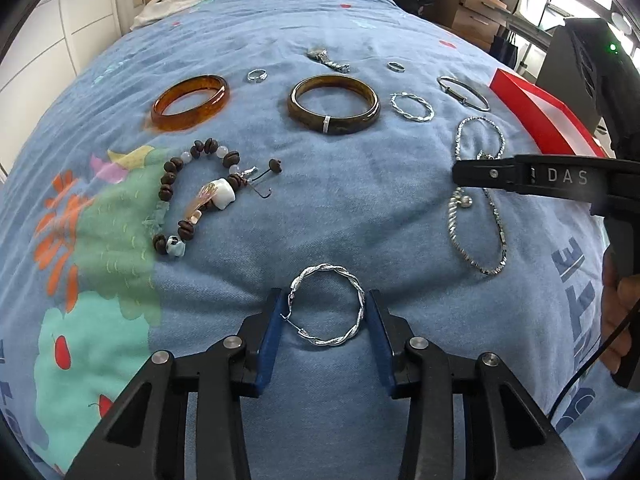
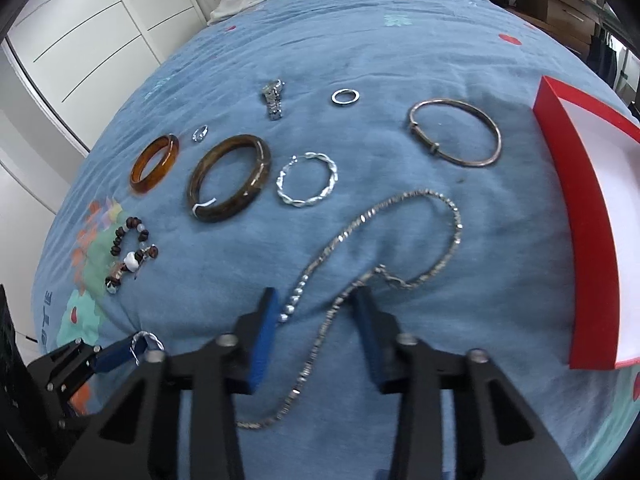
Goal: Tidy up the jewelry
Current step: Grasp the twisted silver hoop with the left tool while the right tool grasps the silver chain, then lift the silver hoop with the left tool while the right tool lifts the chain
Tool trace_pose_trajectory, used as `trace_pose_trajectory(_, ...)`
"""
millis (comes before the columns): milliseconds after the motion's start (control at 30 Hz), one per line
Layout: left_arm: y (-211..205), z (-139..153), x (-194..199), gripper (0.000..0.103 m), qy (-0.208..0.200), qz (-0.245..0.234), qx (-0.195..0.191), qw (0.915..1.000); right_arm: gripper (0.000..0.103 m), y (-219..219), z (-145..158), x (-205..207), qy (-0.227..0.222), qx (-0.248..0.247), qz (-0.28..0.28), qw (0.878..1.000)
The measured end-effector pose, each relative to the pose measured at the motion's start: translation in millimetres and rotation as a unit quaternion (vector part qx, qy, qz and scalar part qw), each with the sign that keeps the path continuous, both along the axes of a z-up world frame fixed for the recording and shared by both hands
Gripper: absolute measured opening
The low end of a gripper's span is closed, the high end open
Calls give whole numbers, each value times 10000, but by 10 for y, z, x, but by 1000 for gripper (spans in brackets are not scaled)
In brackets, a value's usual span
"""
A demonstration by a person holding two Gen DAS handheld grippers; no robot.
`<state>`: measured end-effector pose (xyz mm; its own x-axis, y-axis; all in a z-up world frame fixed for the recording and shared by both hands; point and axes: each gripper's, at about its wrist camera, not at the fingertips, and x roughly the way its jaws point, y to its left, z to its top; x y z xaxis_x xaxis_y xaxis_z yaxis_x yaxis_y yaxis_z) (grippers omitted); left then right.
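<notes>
A: What has the left gripper (image 1: 326, 312) got?
B: Its jaws are clenched on a twisted silver hoop (image 1: 328, 306) lying on the bed (image 1: 360, 208), pads touching both sides.
A: And the right gripper (image 2: 316, 312)?
B: Jaws straddle the silver chain (image 2: 400, 208) near the red tray (image 2: 592, 240) at the bed's right edge; I cannot tell if they pinch it.

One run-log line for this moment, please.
left hand-held gripper: pads against twisted silver hoop earring | right hand-held gripper: astride silver chain necklace, grip unclear | red box: empty
</notes>
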<state>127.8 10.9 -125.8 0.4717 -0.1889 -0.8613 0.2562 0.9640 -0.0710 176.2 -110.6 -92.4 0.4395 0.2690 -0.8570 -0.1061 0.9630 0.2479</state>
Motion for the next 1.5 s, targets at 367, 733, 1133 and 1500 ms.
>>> trace_pose_trajectory(367,-32,125,-6,40,-62,77,-140,9999,5,-123,48,-99,-106,285,299,9991)
trace_pose_trajectory(733,-209,512,-91,40,-312,-97,-214,9992,5,-247,606,-379,-737,575,373,9949)
trace_pose_trajectory(1133,-537,932,-20,40,-480,-302,-452,9974,5,-935,1416,-524,-1380,532,147,9889)
trace_pose_trajectory(1500,-234,796,-129,40,-346,15,-423,9985,9,-555,747,-539,-654,810,316,9941)
